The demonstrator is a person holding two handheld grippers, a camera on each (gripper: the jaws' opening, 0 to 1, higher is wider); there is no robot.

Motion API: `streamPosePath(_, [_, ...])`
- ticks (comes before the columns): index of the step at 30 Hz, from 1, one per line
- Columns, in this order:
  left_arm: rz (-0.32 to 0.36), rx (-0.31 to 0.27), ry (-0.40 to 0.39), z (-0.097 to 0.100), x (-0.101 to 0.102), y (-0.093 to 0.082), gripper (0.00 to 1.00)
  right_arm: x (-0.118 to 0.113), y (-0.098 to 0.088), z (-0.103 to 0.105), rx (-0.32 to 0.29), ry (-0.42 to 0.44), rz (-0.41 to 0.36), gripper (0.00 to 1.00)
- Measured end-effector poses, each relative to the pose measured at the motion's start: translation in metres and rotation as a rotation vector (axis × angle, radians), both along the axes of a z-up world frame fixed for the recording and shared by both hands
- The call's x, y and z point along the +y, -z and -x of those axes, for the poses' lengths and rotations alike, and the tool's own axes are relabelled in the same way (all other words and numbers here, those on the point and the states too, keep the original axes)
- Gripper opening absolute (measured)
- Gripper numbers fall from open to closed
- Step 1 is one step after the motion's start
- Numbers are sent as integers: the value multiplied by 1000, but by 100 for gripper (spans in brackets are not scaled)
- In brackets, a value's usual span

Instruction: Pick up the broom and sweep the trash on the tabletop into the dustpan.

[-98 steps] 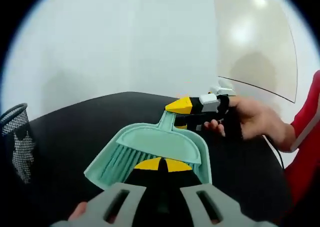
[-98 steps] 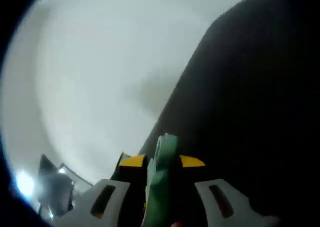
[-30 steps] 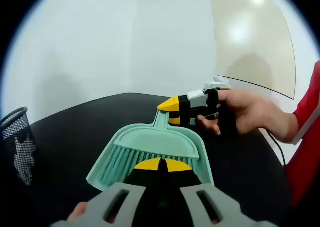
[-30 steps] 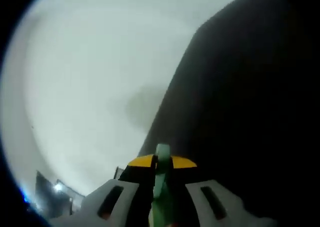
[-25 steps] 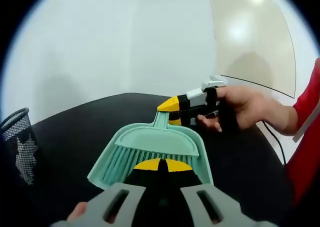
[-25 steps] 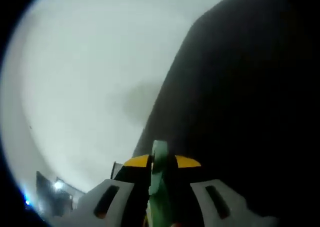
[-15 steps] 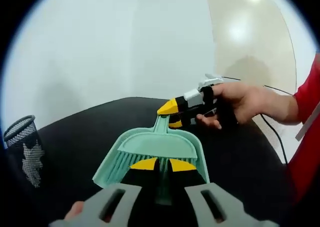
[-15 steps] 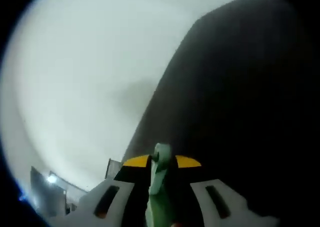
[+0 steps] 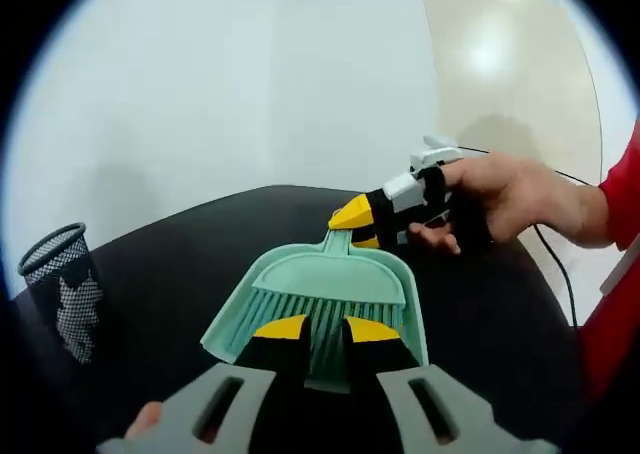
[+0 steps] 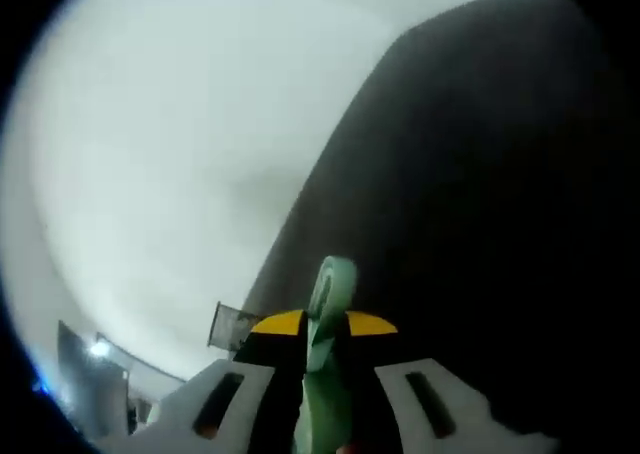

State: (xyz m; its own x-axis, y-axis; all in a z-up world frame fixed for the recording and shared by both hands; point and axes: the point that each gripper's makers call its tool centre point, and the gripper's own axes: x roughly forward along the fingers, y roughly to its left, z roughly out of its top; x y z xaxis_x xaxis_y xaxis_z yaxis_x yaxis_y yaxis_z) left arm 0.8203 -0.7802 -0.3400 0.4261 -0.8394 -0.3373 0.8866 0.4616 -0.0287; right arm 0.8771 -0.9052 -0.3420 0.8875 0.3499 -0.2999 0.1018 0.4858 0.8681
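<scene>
The left gripper [image 9: 318, 328] has its jaws slightly parted, straddling the broom [image 9: 322, 314], whose bristles lie inside the dustpan [image 9: 322, 279] on the black table [image 9: 170, 274]. The right gripper [image 9: 362, 224], held by a hand [image 9: 505, 196], is clamped on the dustpan's handle [image 10: 328, 359] at the far side. A mesh cup [image 9: 62, 286] stands at the left.
</scene>
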Motion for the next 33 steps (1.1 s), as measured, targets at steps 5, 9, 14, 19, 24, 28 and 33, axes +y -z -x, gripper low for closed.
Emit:
streamPosePath(5, [1,14,-7,-4,2,3,11,-4,-1,-2,-9,34,-45,15])
streamPosePath(9, [20,31,-16,-6,6,2,11,-4,-1,0,-19,52,-83,15])
streamPosePath(14, [61,62,-16,-7,8,1,12,3,-3,6,-43,54,-141,21])
streamPosePath(19, [84,75,-41,-15,15,0,11,18,-4,23,-45,24,-172,21])
streamPosePath(24, [111,81,-71,-21,21,-2,10,26,1,39,-48,23,-182,13])
streamPosePath(28, [120,77,-90,-28,27,-2,10,17,6,37,-61,61,-248,13])
streamPosePath(33, [134,63,-95,-32,30,-6,10,6,2,45,-120,99,-126,19])
